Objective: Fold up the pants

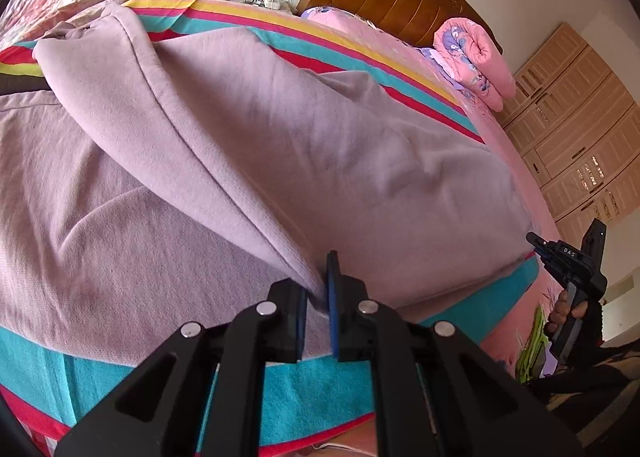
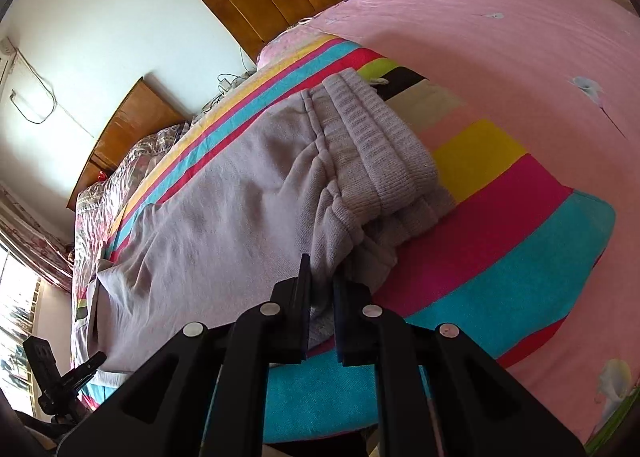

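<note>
Left gripper (image 1: pixel 318 303) pinches a pants (image 1: pixel 248 161) fold between its jaws; right gripper (image 2: pixel 322 297) pinches fabric below the waistband (image 2: pixel 376 149), keeping the near edge taut for folding.

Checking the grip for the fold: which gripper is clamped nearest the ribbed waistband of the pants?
The right gripper: its cloth bunches just below the ribbed waistband. The left gripper pinches plain cloth.

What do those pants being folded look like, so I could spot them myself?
Find the big bed with the pink sheet; a rainbow-striped towel lies across its near edge. On that towel lie the pale lilac fleece sweatpants with a ribbed waistband. They are the only plain, unpatterned cloth there, unlike the flowered pink quilt rolled by the headboard.
</note>
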Tool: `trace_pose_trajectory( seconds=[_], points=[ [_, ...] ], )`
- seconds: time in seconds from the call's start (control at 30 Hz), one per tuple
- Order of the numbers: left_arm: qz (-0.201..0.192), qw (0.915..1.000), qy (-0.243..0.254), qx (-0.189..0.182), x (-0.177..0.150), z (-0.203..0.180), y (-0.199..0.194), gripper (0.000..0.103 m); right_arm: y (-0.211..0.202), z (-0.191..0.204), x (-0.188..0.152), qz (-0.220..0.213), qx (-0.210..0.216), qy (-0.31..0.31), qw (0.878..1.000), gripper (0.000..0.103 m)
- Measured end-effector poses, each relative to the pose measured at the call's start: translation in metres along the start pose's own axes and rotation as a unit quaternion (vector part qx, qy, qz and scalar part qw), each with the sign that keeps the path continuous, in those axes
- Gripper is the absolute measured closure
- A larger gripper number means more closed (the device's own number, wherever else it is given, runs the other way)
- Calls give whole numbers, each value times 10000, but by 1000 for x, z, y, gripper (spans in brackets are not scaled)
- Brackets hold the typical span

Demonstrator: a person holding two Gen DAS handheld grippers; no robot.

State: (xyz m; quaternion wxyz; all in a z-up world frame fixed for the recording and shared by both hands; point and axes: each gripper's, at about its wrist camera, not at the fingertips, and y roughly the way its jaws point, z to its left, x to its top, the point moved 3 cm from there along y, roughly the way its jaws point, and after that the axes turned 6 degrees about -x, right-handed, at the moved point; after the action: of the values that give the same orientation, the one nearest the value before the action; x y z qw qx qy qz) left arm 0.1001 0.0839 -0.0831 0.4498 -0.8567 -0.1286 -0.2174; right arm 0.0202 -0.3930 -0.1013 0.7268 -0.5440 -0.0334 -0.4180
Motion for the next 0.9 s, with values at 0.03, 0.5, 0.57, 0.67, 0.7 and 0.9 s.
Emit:
trace_pose_trajectory(
  seconds=[0.03,0.5,0.57,0.67,0.7,0.9],
  points=[
    [40,10000,-52,3,-4,2,3,94,4,0,-2,50,-24,26,10000,94],
    [-82,9971,-710,-276,14,24,6,48,5,31,-28,579,522,171,9968,76],
    [-73,9948,-939,-394,20,31,7,48,4,40,-35,676,753,178,9947,76],
    [12,9922,-1191,-366,26,41,13,49,7,51,-47,857,906,206,9920,76],
    [3,9909,-1275,-425,28,44,12,50,9,55,-50,907,977,214,9908,76],
    [-23,9964,-848,-10,31,37,11,90,7,67,-57,719,778,117,9943,91]
  ],
)
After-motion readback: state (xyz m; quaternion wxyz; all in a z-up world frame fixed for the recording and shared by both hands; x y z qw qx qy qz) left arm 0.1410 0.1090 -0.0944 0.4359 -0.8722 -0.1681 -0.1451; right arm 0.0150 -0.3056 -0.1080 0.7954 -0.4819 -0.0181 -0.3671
